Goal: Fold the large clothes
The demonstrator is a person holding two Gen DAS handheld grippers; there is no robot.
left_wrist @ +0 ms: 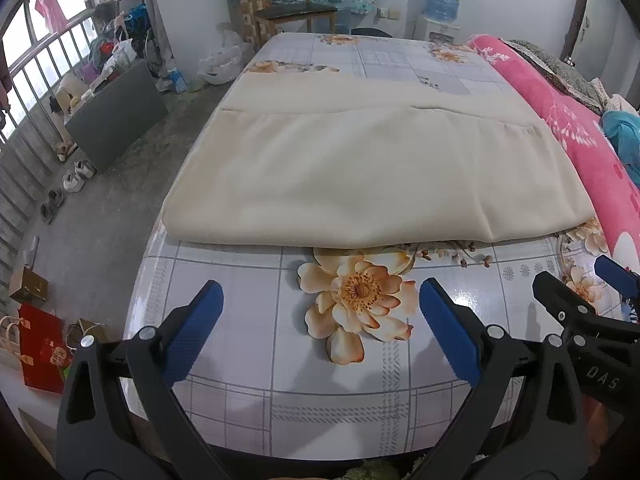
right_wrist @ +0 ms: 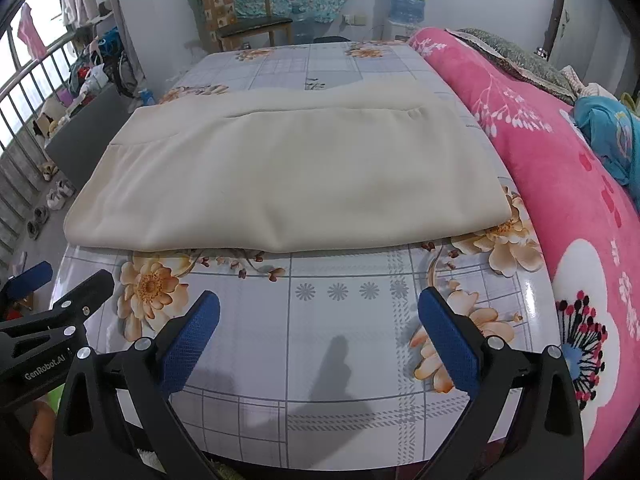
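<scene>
A large cream cloth (left_wrist: 360, 168) lies folded flat on the flower-patterned table (left_wrist: 248, 280), its folded edge nearest me. It also fills the middle of the right wrist view, cream cloth (right_wrist: 288, 176). My left gripper (left_wrist: 320, 292) hovers open over the bare table just short of that edge, nothing between its blue pads. My right gripper (right_wrist: 318, 300) is open too, a short way back from the cloth. Each gripper shows in the other's view: the right one (left_wrist: 580, 284) at the right edge, the left one (right_wrist: 68, 280) at the left edge.
A rolled pink floral blanket (right_wrist: 560, 184) runs along the table's right side. Beyond the far edge stand a wooden chair (left_wrist: 292, 8) and a water dispenser (left_wrist: 440, 0). Left of the table are the floor, shoes (left_wrist: 76, 176), a grey box (left_wrist: 116, 116) and a red bag (left_wrist: 40, 348).
</scene>
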